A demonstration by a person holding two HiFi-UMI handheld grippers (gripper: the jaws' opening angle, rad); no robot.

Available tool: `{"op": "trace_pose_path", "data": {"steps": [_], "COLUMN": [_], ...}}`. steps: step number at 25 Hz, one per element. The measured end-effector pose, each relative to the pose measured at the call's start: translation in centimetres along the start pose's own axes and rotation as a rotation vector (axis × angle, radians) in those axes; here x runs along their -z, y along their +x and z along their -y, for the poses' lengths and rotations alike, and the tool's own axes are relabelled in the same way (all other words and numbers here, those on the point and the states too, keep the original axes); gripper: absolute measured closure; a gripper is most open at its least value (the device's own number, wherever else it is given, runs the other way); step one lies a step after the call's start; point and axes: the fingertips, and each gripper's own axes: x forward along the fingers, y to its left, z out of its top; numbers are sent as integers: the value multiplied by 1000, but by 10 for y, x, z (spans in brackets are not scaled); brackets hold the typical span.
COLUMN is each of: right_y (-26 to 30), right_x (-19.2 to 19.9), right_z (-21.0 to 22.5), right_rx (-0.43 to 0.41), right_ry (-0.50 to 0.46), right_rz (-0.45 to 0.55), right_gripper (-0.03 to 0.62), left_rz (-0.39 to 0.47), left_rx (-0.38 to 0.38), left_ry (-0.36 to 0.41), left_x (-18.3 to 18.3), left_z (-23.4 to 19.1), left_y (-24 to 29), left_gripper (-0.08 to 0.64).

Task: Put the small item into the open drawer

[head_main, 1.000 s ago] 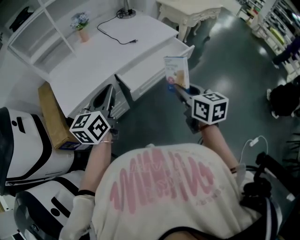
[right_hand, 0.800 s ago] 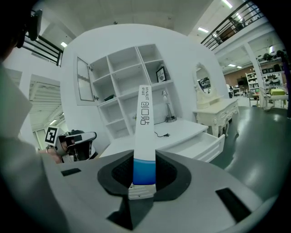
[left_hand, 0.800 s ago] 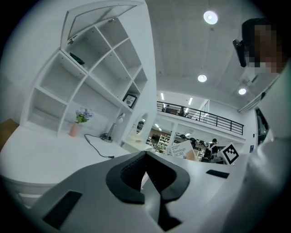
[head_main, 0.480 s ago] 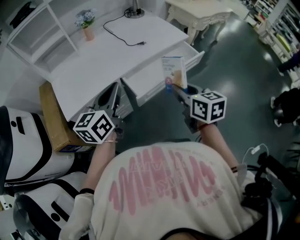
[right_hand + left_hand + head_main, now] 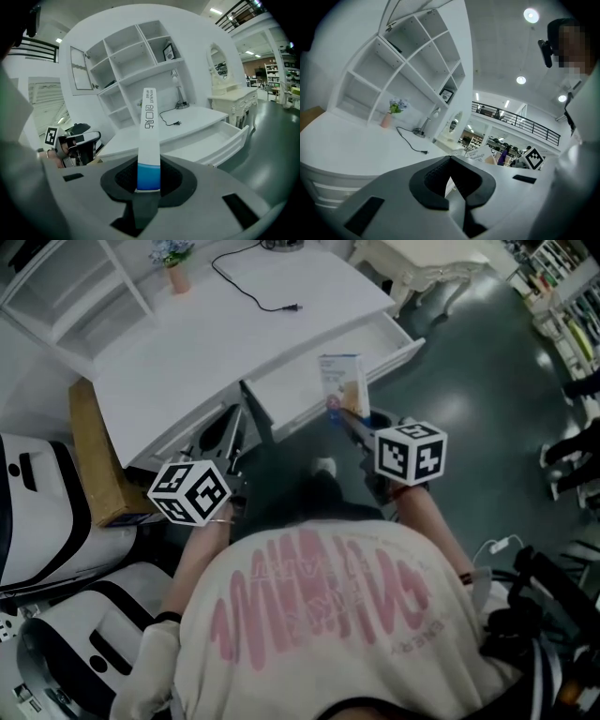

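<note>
A small flat box (image 5: 341,382), white with a blue end, stands upright in my right gripper (image 5: 349,414), whose jaws are shut on its lower end. In the head view it overlaps the open white drawer (image 5: 398,350) of the desk (image 5: 187,362). In the right gripper view the box (image 5: 150,126) rises from between the pads (image 5: 123,177), and the drawer (image 5: 213,140) lies ahead to the right. My left gripper (image 5: 228,439) hangs near the desk's front edge, left of the drawer. Its jaws (image 5: 450,161) meet at the tips with nothing between them.
On the desk are a pink vase of flowers (image 5: 176,273) and a black cable with a plug (image 5: 272,301). A white shelf unit (image 5: 75,287) stands behind. A cardboard box (image 5: 89,456) leans left of the desk. Another white table (image 5: 422,263) stands at the far right.
The head view has shifted, so the desk and drawer sit higher and further right in the picture. Both grippers keep almost the same pose, and the box stays held.
</note>
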Motion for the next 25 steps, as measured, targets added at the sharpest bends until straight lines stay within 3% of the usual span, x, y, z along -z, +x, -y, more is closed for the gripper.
{"op": "trace_pose_path", "data": {"steps": [7,12,19,25], "right_y": [45,89,145,173], "right_x": [-14,-13,-12,11], "right_z": [21,37,60,70], "right_rx": [-69,-146,-252,-354], "right_ry": [-25,-82,-260,-482], "right_rz": [-56,-203,-398,-582], "right_gripper": [505,506,506,506], "left_rz": [14,3,-17,-26], "left_rx": [-77,-140,-224,-284], "left_ry": [-31,-66,-149,-214], "left_x": [1,10,38,64], "left_z": [-31,-56,-88,-111], "left_y": [21,44,61,62], "left_gripper": [531,531,531,531]}}
